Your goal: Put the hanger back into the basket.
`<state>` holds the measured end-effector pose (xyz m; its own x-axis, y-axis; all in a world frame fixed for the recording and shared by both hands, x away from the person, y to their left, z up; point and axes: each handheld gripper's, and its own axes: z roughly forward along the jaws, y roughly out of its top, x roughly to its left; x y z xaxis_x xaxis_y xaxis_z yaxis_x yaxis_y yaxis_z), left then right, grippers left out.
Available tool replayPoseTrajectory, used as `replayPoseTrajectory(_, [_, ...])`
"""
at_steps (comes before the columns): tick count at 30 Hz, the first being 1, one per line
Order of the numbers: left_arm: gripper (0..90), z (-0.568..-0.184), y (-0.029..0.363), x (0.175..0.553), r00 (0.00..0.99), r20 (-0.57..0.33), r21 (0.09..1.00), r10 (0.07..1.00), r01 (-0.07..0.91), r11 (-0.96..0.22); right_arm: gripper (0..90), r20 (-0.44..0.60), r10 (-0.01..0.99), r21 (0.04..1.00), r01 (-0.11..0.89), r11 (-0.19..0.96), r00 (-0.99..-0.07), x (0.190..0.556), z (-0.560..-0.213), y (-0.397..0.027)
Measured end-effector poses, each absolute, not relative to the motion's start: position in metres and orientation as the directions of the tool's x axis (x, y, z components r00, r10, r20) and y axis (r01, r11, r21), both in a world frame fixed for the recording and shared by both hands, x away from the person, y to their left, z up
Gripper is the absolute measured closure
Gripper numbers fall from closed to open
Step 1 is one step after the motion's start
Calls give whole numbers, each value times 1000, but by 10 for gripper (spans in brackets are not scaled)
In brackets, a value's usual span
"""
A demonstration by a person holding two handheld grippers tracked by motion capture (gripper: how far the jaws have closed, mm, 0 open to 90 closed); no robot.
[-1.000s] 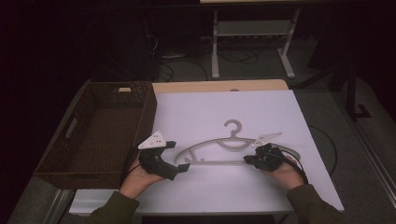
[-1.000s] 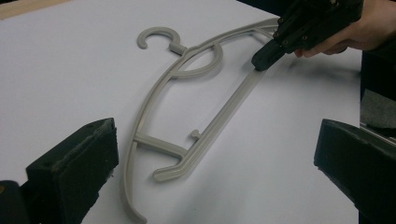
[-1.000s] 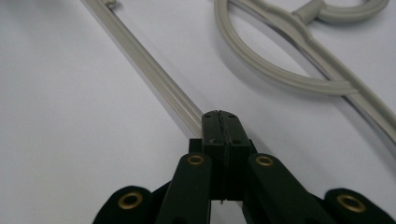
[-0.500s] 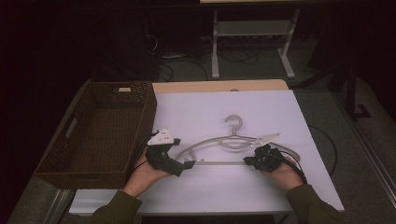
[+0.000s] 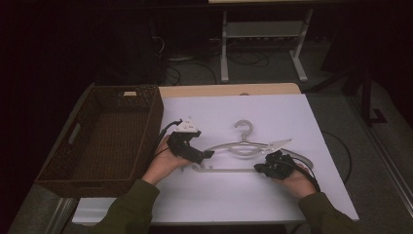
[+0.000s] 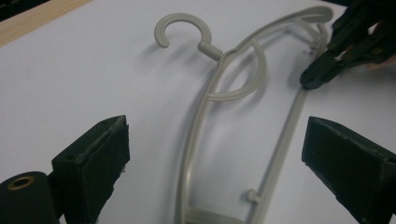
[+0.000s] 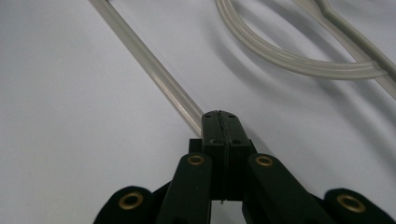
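At the far left we see a brown wicker basket (image 5: pixel 102 139) standing on the white table (image 5: pixel 292 117). Just right of it, our left gripper (image 5: pixel 208 154) hovers at the left end of the grey hanger (image 5: pixel 243 146), its jaws spread wide with nothing held; in the left gripper view the hanger's (image 6: pixel 224 116) left end lies between them, untouched. Further right, our right gripper (image 5: pixel 257 168) has its jaws pressed together on the hanger's bottom bar (image 7: pixel 149 65), which lies flat on the table.
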<state>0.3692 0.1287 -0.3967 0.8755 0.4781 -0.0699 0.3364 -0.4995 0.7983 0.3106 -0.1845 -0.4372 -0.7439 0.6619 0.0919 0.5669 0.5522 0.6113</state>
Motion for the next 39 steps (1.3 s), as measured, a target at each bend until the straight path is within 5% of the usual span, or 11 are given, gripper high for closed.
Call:
replayPoseTrajectory(11, [226,-423,99,394,898,-40,729,439,327,-602,899,96,663,612,569,549,-743,311,-437,-185])
replayPoseTrajectory(28, [616,-433,68,408,937,11,640,350,262,-723,899,101,666,610,575,546,-739,311,-437,-186])
replayPoseTrajectory(39, [733,-437,61,410,941,4,628,338,261,-733,898,104,665,610,576,545,-740,311,-437,-187])
